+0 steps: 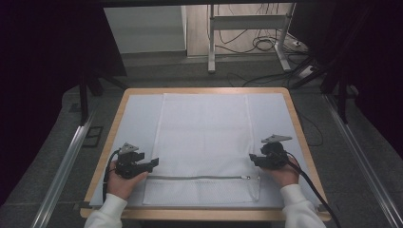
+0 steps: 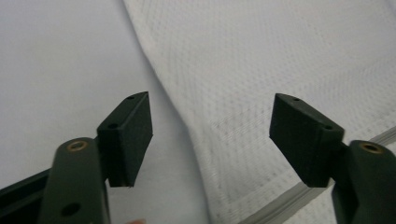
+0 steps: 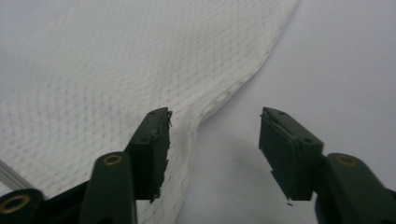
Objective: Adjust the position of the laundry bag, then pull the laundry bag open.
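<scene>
A white mesh bag (image 1: 204, 137) lies flat on the table, with a grey zipper (image 1: 197, 177) running across near its front end. My left gripper (image 1: 154, 162) rests at the bag's left edge, just above the zipper. In the left gripper view the left gripper (image 2: 210, 121) stands open, with the edge of the mesh bag (image 2: 280, 56) running beneath the gap and the zipper (image 2: 280, 203) at lower right. My right gripper (image 1: 253, 160) sits at the bag's right edge. In the right gripper view the right gripper (image 3: 215, 135) is open over the hem of the mesh bag (image 3: 116, 60).
A pale sheet (image 1: 138, 123) covers the wooden table (image 1: 204, 90). Metal rails (image 1: 66, 161) run along the floor on both sides. Beyond the far edge stand a desk frame (image 1: 211, 42) and loose cables (image 1: 266, 45).
</scene>
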Demonstrator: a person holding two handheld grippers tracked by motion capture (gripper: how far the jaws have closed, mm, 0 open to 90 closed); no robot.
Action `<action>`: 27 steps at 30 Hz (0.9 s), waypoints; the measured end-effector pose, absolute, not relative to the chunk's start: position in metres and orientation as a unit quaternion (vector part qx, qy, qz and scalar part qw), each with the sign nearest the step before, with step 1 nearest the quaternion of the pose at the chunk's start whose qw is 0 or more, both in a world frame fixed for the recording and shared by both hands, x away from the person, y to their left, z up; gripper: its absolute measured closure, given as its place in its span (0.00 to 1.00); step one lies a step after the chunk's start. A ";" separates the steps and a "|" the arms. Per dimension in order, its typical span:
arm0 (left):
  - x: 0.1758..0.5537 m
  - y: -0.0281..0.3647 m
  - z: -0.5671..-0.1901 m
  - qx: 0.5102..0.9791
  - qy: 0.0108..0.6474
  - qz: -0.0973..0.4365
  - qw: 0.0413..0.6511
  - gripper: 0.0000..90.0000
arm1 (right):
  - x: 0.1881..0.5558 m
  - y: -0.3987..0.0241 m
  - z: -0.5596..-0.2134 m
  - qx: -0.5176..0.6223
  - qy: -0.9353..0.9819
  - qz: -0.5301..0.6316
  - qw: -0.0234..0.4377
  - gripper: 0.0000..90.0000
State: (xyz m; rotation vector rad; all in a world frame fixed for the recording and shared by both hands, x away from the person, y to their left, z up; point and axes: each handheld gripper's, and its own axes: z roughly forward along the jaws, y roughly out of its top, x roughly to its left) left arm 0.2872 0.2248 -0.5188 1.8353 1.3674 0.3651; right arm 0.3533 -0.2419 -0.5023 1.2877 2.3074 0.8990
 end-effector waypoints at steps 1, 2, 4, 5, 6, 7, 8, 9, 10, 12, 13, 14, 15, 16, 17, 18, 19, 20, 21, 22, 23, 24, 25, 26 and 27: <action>0.286 0.223 -0.516 0.726 0.538 0.144 0.403 0.32 | 0.353 -0.245 -0.500 0.457 0.809 0.328 0.171 0.44; 0.286 0.221 -0.514 0.727 0.534 0.145 0.406 0.31 | 0.353 -0.248 -0.499 0.458 0.805 0.338 0.169 0.42; 0.284 0.218 -0.508 0.729 0.527 0.146 0.411 0.30 | 0.352 -0.251 -0.497 0.462 0.797 0.353 0.163 0.39; 0.283 0.216 -0.506 0.730 0.524 0.146 0.413 0.30 | 0.351 -0.252 -0.496 0.463 0.795 0.356 0.163 0.37; 0.282 0.215 -0.504 0.732 0.521 0.148 0.414 0.31 | 0.350 -0.252 -0.495 0.461 0.795 0.357 0.165 0.35; 0.282 0.214 -0.503 0.732 0.520 0.145 0.416 0.31 | 0.350 -0.252 -0.494 0.458 0.795 0.361 0.167 0.34; 0.281 0.212 -0.502 0.733 0.519 0.146 0.416 0.30 | 0.350 -0.252 -0.494 0.456 0.794 0.365 0.168 0.33; 0.281 0.211 -0.501 0.732 0.519 0.147 0.417 0.30 | 0.350 -0.252 -0.494 0.457 0.792 0.367 0.167 0.32; 0.280 0.209 -0.501 0.731 0.519 0.144 0.418 0.30 | 0.350 -0.252 -0.493 0.459 0.791 0.369 0.167 0.31; 0.280 0.204 -0.501 0.735 0.517 0.139 0.415 0.31 | 0.350 -0.253 -0.493 0.461 0.790 0.366 0.172 0.31; 0.280 0.202 -0.500 0.737 0.517 0.136 0.414 0.32 | 0.349 -0.253 -0.493 0.460 0.790 0.365 0.174 0.30; 0.280 0.200 -0.500 0.739 0.516 0.133 0.413 0.32 | 0.349 -0.253 -0.492 0.460 0.790 0.365 0.175 0.30; 0.280 0.197 -0.500 0.740 0.516 0.128 0.411 0.32 | 0.349 -0.253 -0.492 0.459 0.790 0.365 0.176 0.29; 0.280 0.195 -0.500 0.740 0.517 0.123 0.412 0.32 | 0.349 -0.253 -0.492 0.459 0.790 0.366 0.176 0.28; 0.280 0.193 -0.500 0.741 0.515 0.121 0.414 0.32 | 0.349 -0.253 -0.492 0.460 0.789 0.367 0.177 0.27; 0.280 0.190 -0.499 0.742 0.514 0.119 0.414 0.32 | 0.349 -0.254 -0.491 0.465 0.786 0.367 0.179 0.25; 0.280 0.188 -0.497 0.744 0.511 0.119 0.415 0.32 | 0.349 -0.254 -0.491 0.465 0.786 0.367 0.179 0.25; 0.279 0.185 -0.496 0.745 0.509 0.118 0.415 0.32 | 0.349 -0.254 -0.491 0.466 0.784 0.368 0.179 0.25; 0.280 0.182 -0.495 0.746 0.506 0.114 0.417 0.32 | 0.349 -0.255 -0.490 0.466 0.784 0.368 0.180 0.25; 0.280 0.179 -0.495 0.745 0.507 0.105 0.420 0.33 | 0.349 -0.255 -0.490 0.466 0.784 0.368 0.181 0.25; 0.281 0.176 -0.494 0.745 0.505 0.098 0.424 0.33 | 0.348 -0.255 -0.489 0.466 0.784 0.368 0.181 0.25; 0.281 0.172 -0.494 0.748 0.503 0.094 0.423 0.33 | 0.349 -0.255 -0.489 0.466 0.784 0.368 0.183 0.25; 0.282 0.168 -0.493 0.750 0.501 0.093 0.423 0.33 | 0.348 -0.256 -0.488 0.466 0.784 0.367 0.183 0.25; 0.282 0.165 -0.493 0.753 0.497 0.090 0.422 0.33 | 0.348 -0.256 -0.488 0.465 0.784 0.366 0.185 0.25; 0.282 0.161 -0.493 0.754 0.495 0.089 0.422 0.33 | 0.348 -0.256 -0.487 0.464 0.785 0.365 0.187 0.25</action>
